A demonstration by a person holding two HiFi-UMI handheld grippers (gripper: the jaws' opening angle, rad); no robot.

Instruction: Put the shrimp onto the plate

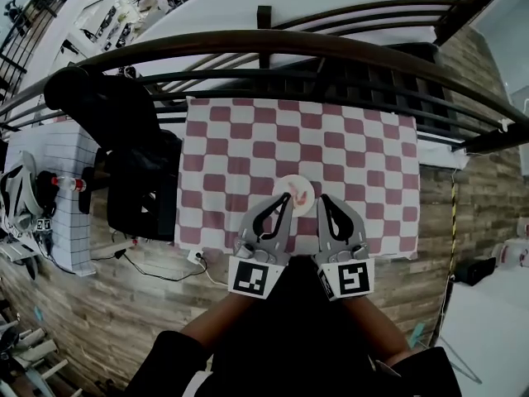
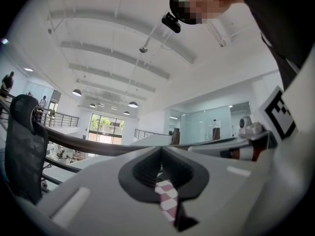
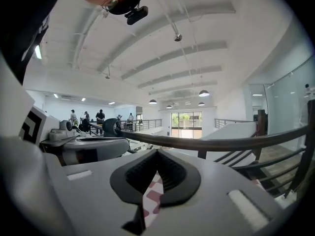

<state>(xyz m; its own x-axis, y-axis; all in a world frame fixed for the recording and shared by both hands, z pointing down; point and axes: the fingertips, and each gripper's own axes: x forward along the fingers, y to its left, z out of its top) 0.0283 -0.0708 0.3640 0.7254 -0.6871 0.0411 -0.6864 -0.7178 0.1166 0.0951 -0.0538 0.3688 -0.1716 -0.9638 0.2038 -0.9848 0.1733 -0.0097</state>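
A small white plate sits near the front edge of the red-and-white checkered table. Pink shrimp lie on it. My left gripper is shut and holds nothing; its tip reaches over the plate's near left rim. My right gripper is also shut and holds nothing, with its tip just right of the plate. In the left gripper view the left gripper shows only a thin strip of checkered cloth between its jaws. The right gripper shows the same in its own view. Neither gripper view shows the plate.
A dark curved railing runs along the table's far side. A black office chair stands against the table's left edge. Further left is a grid-patterned side table with a bottle. Cables lie on the wooden floor.
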